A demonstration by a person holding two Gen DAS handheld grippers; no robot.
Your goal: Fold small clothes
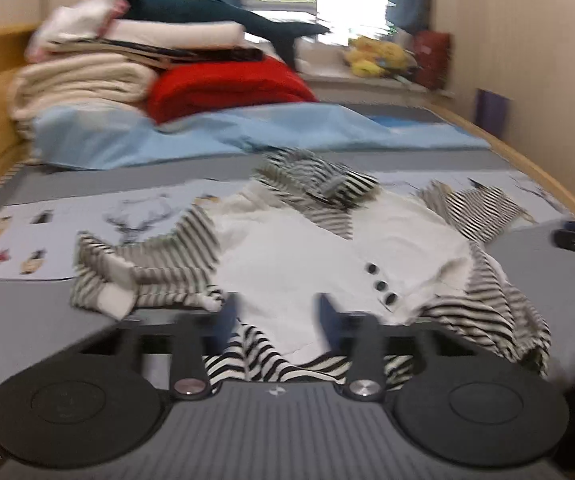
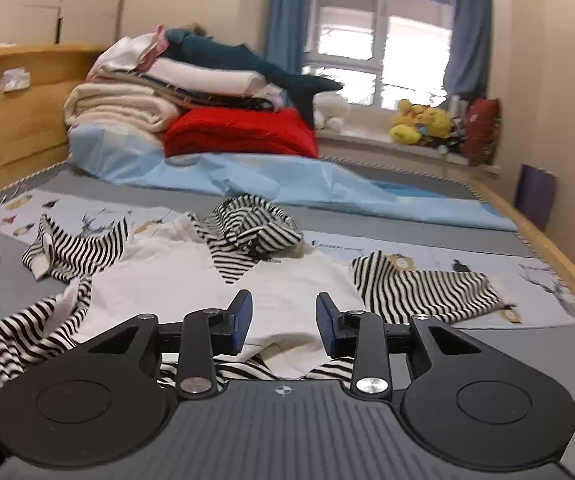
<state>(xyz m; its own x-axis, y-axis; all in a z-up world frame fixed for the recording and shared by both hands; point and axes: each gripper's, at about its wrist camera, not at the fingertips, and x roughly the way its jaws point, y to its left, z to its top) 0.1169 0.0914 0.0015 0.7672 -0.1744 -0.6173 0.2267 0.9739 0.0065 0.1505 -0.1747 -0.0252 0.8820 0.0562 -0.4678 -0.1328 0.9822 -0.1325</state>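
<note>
No writing is legible; the printed sheet under the striped-and-white garment shows only small pictures. The left view alone shows three dark buttons. The left gripper and right gripper hover part open above the white cloth, gripping nothing. The garment lies spread on a grey bed beside folded blankets

No readable text; dark lettering on printed bed sheet too blurred to make out.
</note>
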